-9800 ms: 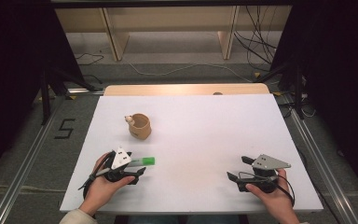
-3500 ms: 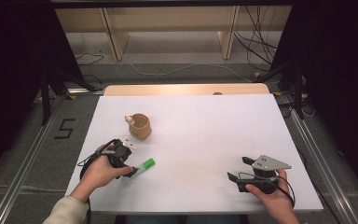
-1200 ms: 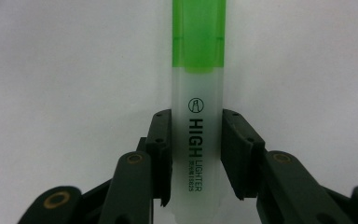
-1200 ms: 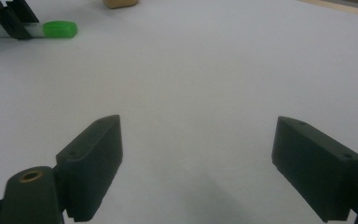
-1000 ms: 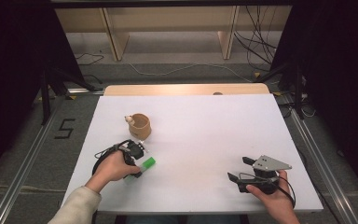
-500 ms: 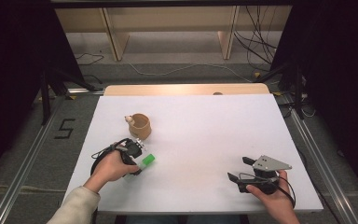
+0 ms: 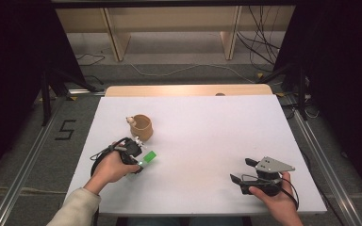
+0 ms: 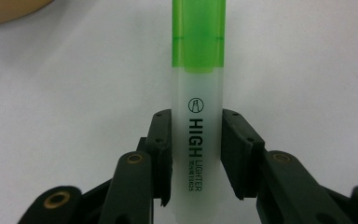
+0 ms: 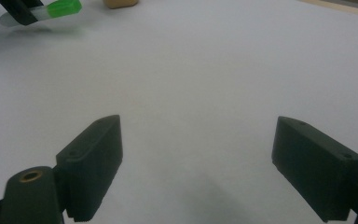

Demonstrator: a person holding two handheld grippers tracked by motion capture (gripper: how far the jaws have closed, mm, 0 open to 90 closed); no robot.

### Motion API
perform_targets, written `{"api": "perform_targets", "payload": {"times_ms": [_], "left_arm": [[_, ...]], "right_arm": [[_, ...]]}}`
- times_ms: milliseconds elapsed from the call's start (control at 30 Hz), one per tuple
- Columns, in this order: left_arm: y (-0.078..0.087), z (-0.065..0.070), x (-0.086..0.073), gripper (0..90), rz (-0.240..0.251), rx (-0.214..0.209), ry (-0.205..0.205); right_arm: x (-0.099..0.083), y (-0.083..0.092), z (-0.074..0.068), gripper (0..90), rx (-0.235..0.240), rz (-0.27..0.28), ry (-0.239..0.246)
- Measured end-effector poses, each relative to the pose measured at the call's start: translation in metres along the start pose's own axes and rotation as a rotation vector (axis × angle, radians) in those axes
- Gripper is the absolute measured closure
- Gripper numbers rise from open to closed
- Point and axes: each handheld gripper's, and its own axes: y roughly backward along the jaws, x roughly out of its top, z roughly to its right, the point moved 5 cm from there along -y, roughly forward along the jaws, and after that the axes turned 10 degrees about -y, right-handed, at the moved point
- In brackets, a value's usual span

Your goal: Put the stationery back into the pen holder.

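Near the table's (image 7: 207, 113) left edge, the left fingers (image 8: 192, 154) clamp the highlighter (image 8: 198, 93), its move toward the cup (image 7: 142, 127) apparently pending, while the right fingers (image 9: 205, 172) idle apart.

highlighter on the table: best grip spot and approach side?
Grip the clear flat barrel, across its narrow width, below the green cap. The highlighter lies flat on the white table, so come from above along its length. The left tool already does this: its pads sit on the two straight sides at the printed section, where parallel faces resist twisting.
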Motion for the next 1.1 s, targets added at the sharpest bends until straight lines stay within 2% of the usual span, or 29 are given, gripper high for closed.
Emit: {"api": "perform_targets", "payload": {"times_ms": [67,300,567,767,933,1100], "left_arm": [[0.0008,-0.0004,0.0001,66.3,0.004,0.005,-0.018],[0.0017,-0.0011,0.0019,66.3,0.042,0.024,-0.016],[0.0031,-0.0038,0.0036,66.3,0.112,0.053,0.009],[0.0048,-0.0063,0.0038,66.3,0.145,0.078,0.015],[0.0032,-0.0056,0.0035,66.3,0.144,0.082,0.000],[0.0027,-0.0051,0.0036,66.3,0.155,0.089,0.004]], "right_arm": [[0.0001,0.0001,0.0000,17.0,-0.002,0.000,-0.001],[0.0001,0.0000,-0.0002,17.0,0.001,0.001,-0.001],[0.0001,0.0001,-0.0001,17.0,0.000,0.000,-0.002],[0.0001,0.0000,-0.0001,17.0,0.000,0.000,-0.002],[0.0003,0.0002,-0.0002,17.0,0.001,0.003,-0.002],[0.0003,0.0001,-0.0003,17.0,0.003,0.004,0.000]]}}
